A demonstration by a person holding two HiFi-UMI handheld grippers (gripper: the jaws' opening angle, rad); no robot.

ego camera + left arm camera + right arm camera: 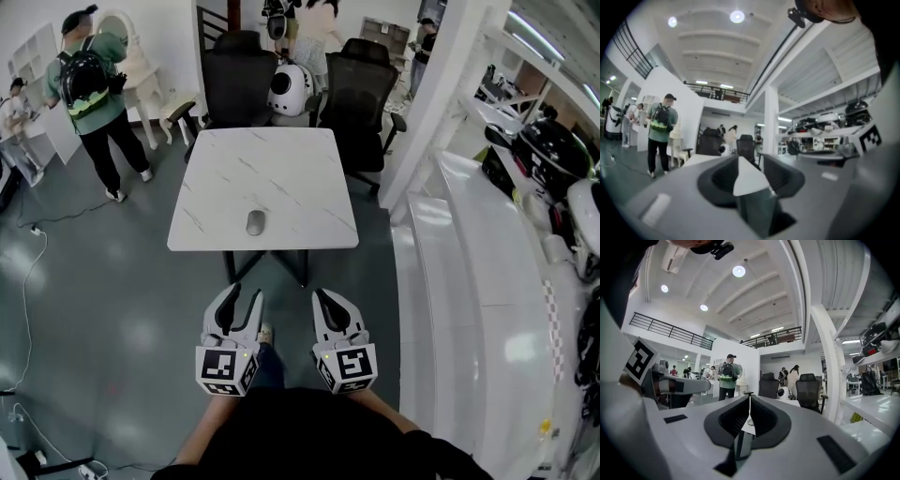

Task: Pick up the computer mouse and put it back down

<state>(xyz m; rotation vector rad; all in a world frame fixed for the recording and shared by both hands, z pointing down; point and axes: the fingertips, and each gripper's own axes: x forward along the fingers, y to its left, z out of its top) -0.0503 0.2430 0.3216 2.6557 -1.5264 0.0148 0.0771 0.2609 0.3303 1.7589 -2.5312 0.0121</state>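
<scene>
On the table (281, 169), near its front edge, lies the mouse (255, 223) alone.

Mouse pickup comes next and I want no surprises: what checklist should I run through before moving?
1. Mouse lies free on the table, near its front edge: ok.
2. Left claw open and empty: ok.
3. Right claw open: not ok, jaws together.
4. Both at the mouse: not ok, they hang short of the table.
5. Nearest bystander stands apart from the table: ok.
</scene>
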